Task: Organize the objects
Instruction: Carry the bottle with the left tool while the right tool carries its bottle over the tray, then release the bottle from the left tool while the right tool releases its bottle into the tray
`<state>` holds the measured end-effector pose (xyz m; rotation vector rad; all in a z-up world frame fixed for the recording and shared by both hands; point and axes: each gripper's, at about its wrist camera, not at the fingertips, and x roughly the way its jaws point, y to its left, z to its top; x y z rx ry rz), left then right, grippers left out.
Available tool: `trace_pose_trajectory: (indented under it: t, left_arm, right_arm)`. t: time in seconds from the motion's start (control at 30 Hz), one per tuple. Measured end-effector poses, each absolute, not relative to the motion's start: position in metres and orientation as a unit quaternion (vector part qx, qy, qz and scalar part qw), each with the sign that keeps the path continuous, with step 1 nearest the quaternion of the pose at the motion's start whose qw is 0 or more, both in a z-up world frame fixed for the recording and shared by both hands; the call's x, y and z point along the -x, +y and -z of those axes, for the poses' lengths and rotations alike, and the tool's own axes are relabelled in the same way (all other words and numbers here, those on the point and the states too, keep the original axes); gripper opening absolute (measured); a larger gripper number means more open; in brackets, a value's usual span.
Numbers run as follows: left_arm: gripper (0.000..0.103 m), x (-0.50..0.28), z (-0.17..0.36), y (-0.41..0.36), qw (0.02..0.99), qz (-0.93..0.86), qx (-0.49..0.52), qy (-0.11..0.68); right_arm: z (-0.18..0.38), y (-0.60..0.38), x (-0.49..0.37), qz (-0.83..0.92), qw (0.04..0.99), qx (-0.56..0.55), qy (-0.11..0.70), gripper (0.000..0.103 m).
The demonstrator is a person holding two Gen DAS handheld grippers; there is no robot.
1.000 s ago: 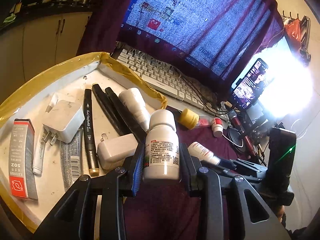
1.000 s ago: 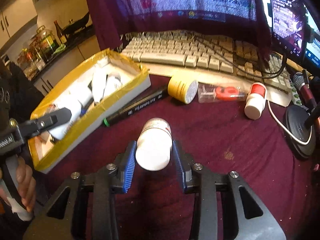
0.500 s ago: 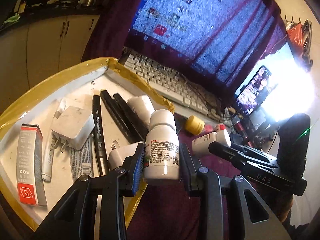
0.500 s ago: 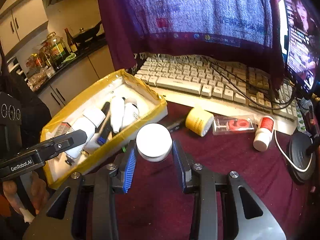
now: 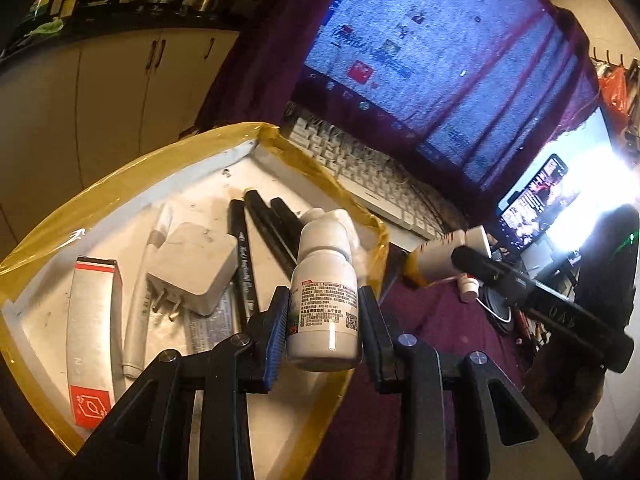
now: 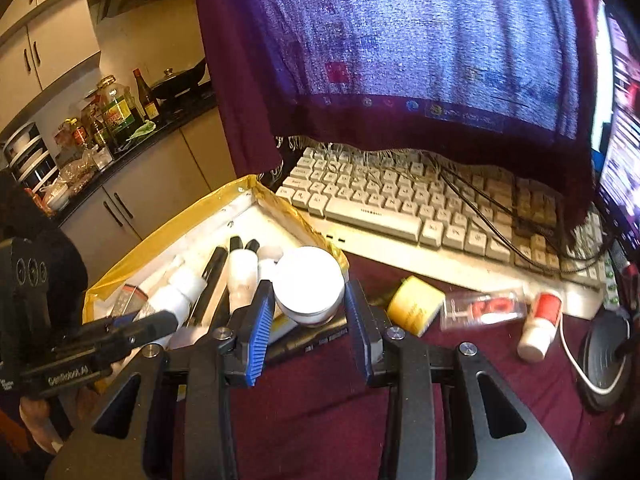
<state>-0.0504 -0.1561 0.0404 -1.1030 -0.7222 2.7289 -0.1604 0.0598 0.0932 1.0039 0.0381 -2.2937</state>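
Both grippers loaded, one bottle each. Left gripper (image 5: 323, 328): fingers clamped on a white labelled pill bottle (image 5: 324, 300), upright, held over the near right part of the yellow-taped tray (image 5: 120, 184). Right gripper (image 6: 306, 320): fingers clamped on a second white bottle (image 6: 309, 286), seen end-on, held over the tray's right wall, above the edge between tray and table (image 6: 460, 380).

Tray count from the left view:
- 3 black markers (image 5: 244, 264), side by side, roughly parallel
- 1 white plug charger (image 5: 192, 268), prongs toward the camera
- 1 grey-and-red "502" box (image 5: 90, 340) on the left
- 1 white tube (image 5: 142, 300) between box and charger
- 1 flat printed packet (image 5: 212, 320), partly under the charger
- at least 1 small white bottle behind the held one; the right view shows 2 such bottles (image 6: 242, 276) lying by the markers. Exact total is hard to tell, the grippers hide part of the tray.

On the maroon cloth of the table, outside the tray:
- 1 yellow tape roll (image 6: 416, 306)
- 1 clear pack with a red item (image 6: 484, 306)
- 1 small red-capped white bottle (image 6: 538, 326)
- 1 black marker (image 6: 316, 338) just beside the tray wall, partly behind the right gripper

1 keyboard (image 6: 400, 208) behind them, under the cloth-draped monitor (image 6: 420, 40).
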Motion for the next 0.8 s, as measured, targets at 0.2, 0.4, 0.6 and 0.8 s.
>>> trace_pose_trajectory:
  t: [0.2, 0.4, 0.6, 0.8]
  left_arm:
    - [0.030, 0.054, -0.036, -0.161, 0.041, -0.899, 0.368, -0.235]
    - [0.029, 0.058, -0.037, -0.162, 0.027, -0.901, 0.370, -0.225]
    - [0.030, 0.068, -0.032, -0.161, 0.008, -0.893, 0.393, -0.220]
    - [0.030, 0.071, -0.025, -0.158, 0.000, -0.885, 0.412, -0.219]
  right_arm:
    - [-0.090, 0.035, 0.168, 0.872, 0.325, -0.363, 0.053, 0.033]
    - [-0.086, 0.017, 0.177, 0.871, 0.334, -0.353, 0.065, 0.033]
    - [-0.065, 0.004, 0.187, 0.863, 0.324, -0.379, 0.084, 0.034]
    - [-0.051, 0.004, 0.189, 0.854, 0.320, -0.401, 0.084, 0.035]
